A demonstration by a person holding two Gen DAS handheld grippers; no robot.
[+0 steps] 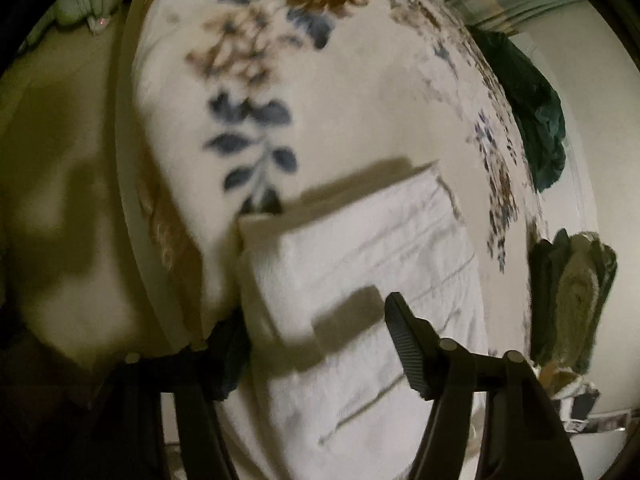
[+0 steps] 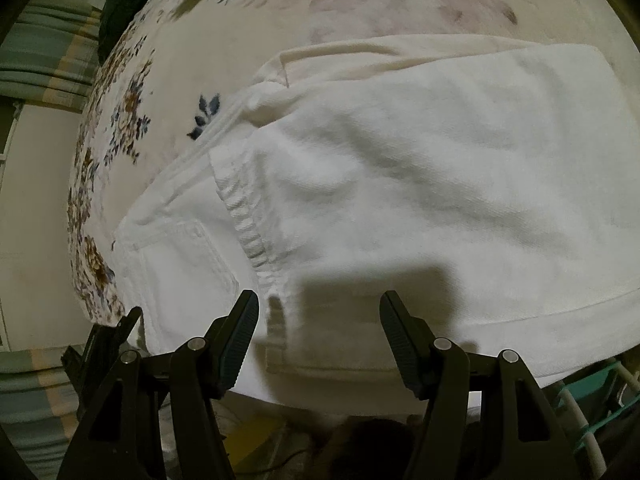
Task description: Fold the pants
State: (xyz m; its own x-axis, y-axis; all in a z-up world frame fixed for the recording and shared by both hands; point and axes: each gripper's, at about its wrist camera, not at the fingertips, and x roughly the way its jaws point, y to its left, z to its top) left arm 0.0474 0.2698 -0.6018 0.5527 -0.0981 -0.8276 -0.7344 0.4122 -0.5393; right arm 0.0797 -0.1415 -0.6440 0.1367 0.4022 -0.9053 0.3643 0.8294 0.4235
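White pants (image 2: 400,168) lie folded on the floral bedspread (image 2: 360,4). Right tool (image 2: 319,340) spread, empty, over their near edge. Left tool (image 1: 316,344) spread above them; its left finger is blurred and dark.

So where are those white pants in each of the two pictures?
Left wrist view: the white pants lie folded in the lower middle, running down between the left gripper fingers.
Right wrist view: the white pants fill the centre and right, just beyond the open right gripper.
Shared landmark: the floral blanket beneath them.
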